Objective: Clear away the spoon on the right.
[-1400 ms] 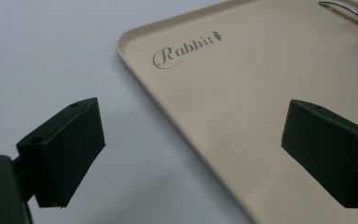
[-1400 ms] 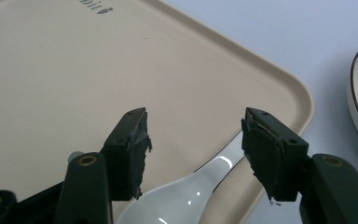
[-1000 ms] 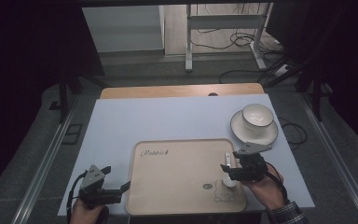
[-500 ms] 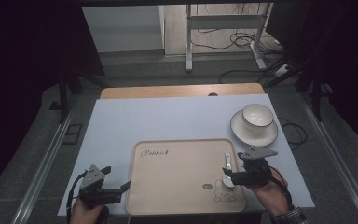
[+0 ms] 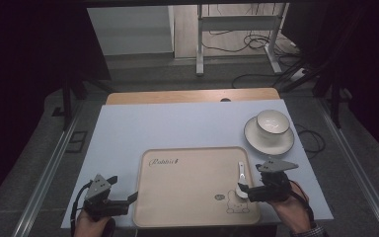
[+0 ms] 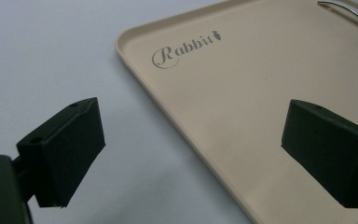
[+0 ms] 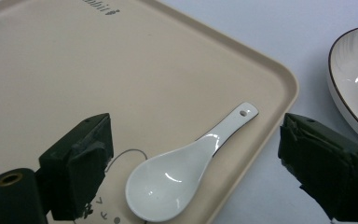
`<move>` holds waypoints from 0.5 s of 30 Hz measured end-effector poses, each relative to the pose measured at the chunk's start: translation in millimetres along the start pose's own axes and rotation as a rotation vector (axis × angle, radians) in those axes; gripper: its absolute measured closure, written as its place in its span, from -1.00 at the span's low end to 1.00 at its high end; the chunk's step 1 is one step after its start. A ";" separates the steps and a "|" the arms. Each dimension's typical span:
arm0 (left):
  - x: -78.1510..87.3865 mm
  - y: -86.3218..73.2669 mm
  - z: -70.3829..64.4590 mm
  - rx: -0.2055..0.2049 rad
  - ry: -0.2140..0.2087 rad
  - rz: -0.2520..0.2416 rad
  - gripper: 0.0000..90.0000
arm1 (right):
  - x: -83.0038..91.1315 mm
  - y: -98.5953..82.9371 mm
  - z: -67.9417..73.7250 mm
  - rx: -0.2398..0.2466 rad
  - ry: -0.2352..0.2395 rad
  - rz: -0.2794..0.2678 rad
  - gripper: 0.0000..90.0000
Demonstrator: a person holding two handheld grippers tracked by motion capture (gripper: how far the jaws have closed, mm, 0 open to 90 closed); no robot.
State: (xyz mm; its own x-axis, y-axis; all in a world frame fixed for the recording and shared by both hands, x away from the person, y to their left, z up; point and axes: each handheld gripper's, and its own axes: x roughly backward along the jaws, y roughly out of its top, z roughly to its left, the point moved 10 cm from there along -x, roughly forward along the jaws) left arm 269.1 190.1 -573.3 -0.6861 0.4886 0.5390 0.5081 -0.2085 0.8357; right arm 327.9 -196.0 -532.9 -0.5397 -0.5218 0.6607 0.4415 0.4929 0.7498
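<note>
Right gripper (image 5: 243, 190) jaws wide open, empty, straddling spoon (image 7: 182, 168) lying at tray's (image 5: 187, 207) 4 o'clock corner. Left gripper (image 5: 131, 198) open, empty, at tray's 8 o'clock edge. Bowl (image 5: 272, 123) on plate (image 5: 256, 140) at 1 o'clock.

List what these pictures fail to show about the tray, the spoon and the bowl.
- Rabbit drawing on the tray: high view, partly behind the right gripper; too small to read.
- Spoon: only its handle tip appears in the left gripper view, cut by the frame edge.
- Plate: right gripper view, cut by the edge.
- Bowl: contents too small to tell.
- Left gripper: open above the tray's edge.
</note>
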 end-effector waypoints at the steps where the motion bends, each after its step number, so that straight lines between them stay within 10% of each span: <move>1: 0.0 0.0 0.0 0.000 0.000 0.000 -0.88 | 0.6 -0.3 -0.1 0.001 -0.001 -0.001 -0.80; 15: -0.1 -0.1 0.1 0.000 -0.001 0.000 -0.88 | 15.2 -9.5 -1.0 -0.036 -0.017 -0.010 -0.88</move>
State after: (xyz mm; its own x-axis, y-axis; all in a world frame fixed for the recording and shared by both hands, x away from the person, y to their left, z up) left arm 269.1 190.1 -573.4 -0.6855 0.4893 0.5391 0.5083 -0.2085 0.8355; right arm 316.3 -209.3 -529.9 -0.5566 -0.5144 0.6524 0.4610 0.4621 0.7576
